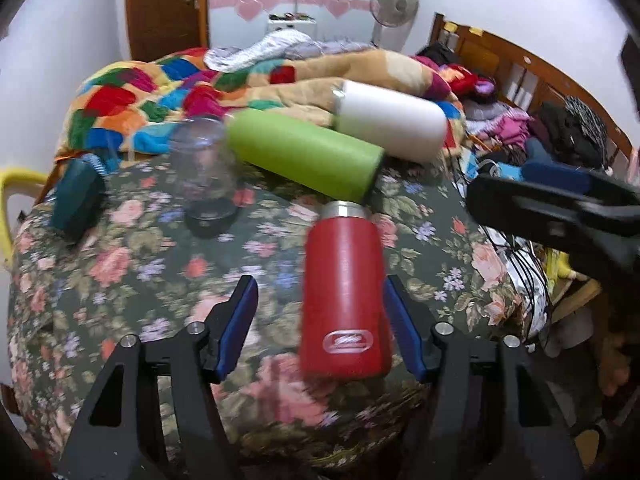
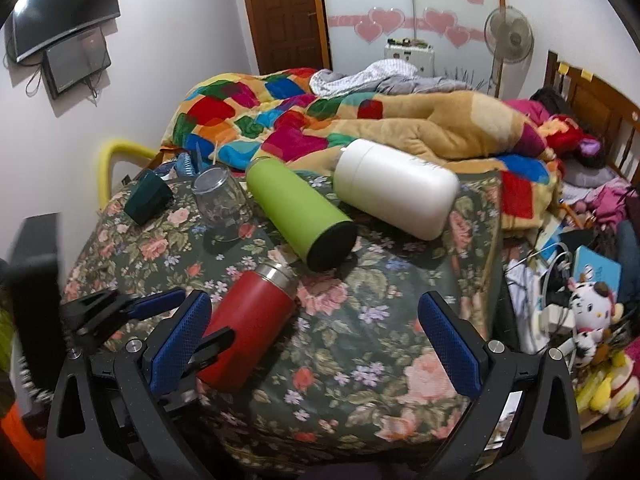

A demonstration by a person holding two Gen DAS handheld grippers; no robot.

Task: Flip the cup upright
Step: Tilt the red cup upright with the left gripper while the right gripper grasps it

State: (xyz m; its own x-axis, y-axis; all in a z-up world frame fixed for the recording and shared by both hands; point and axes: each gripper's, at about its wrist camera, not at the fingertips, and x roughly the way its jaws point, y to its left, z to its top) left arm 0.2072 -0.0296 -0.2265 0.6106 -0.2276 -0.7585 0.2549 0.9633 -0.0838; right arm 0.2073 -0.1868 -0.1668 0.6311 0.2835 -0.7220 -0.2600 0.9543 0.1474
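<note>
Matt red cup (image 1: 345,296) with bare metal neck; floral woven cloth (image 2: 360,320); clear glass (image 2: 220,204).

Your left wrist camera sits low and close behind the red cup (image 1: 345,292), facing the bed. Your right wrist camera looks the same way from further right and slightly higher. Both share the floral bench (image 1: 132,280) (image 2: 360,320) and red cup (image 2: 248,320).
</note>
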